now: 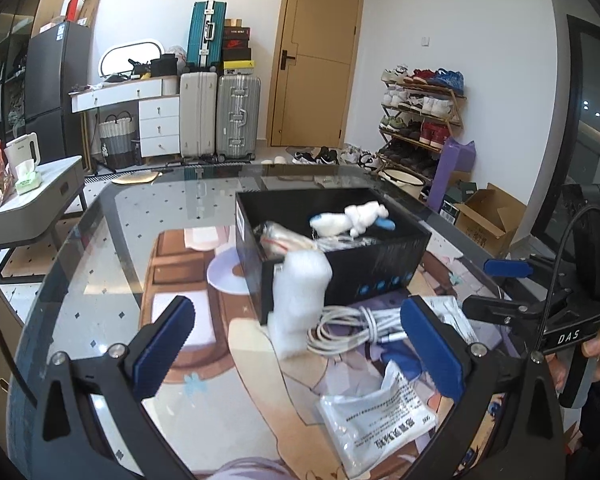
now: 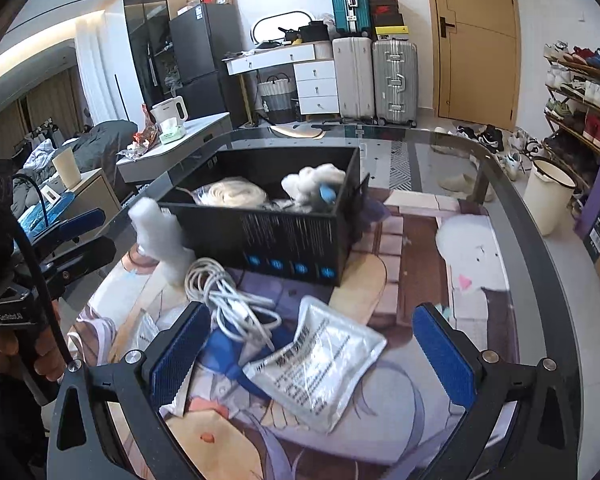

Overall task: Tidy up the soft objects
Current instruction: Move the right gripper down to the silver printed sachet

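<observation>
Soft white foam piece [image 1: 298,300] stands upright against the near left corner of the black box [image 1: 376,266], on the picture mat covering the glass tabletop [image 1: 100,240]. Just right of it lies a coiled white cable [image 1: 350,330], then a clear printed plastic pouch [image 1: 376,420] nearer the tabletop's near edge. Inside the box sit a pale bundle [image 2: 232,194] and white fluffy stuffing [image 2: 314,180]. The left hand-held gripper [image 1: 300,350] hangs open around the foam and cable without touching; the right hand-held gripper [image 2: 314,354] is spread open over the pouch.
</observation>
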The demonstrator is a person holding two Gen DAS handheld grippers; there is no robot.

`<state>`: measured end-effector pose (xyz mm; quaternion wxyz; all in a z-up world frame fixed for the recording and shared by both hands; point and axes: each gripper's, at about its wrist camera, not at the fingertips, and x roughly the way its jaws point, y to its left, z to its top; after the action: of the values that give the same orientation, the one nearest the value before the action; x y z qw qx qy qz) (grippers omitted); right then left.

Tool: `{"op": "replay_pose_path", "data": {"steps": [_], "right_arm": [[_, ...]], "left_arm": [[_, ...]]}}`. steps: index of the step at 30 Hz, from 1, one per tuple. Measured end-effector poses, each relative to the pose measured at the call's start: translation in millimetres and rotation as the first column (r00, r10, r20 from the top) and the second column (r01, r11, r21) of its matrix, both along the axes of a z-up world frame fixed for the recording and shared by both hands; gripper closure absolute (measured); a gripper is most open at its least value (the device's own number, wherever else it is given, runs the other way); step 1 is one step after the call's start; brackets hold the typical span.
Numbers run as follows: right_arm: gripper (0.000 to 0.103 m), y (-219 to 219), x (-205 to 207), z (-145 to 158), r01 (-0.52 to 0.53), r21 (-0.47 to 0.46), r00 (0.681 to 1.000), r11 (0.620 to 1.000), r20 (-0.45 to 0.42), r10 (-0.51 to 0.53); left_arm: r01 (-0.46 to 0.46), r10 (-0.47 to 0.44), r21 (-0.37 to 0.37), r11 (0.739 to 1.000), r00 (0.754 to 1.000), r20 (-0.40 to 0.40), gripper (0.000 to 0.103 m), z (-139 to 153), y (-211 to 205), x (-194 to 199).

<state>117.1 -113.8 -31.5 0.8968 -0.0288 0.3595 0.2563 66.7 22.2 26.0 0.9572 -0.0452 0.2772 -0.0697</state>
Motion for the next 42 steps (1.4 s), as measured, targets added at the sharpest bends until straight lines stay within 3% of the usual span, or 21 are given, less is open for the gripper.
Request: {"op": "replay_pose_path", "data": {"steps": [8, 31, 42], "right_arm": [[0.000, -11.5, -12.0, -8.5, -0.004, 0.034, 1.000, 0.999, -0.001, 0.004], [0.000, -2.6, -4.1, -27.1, 0.016, -0.030, 0.997, 0.999, -0.072, -0.018], [0.000, 9.4, 10.2, -40.4, 0.020, -0.081, 0.991, 0.997, -0.129, -0.030]], "left_arm": [[0.024, -0.024, 0.010, 1.000, 0.999, -0.024, 0.000, -11.4, -5.2, -5.0], [0.074, -0.071, 0.055, 0.996, 0.995, -0.067, 0.000, -18.3, -18.0, -6.9], [0.064, -0.061, 0.032, 0.997, 0.994, -0.086, 0.000, -20.4, -9.9, -4.4]]}}
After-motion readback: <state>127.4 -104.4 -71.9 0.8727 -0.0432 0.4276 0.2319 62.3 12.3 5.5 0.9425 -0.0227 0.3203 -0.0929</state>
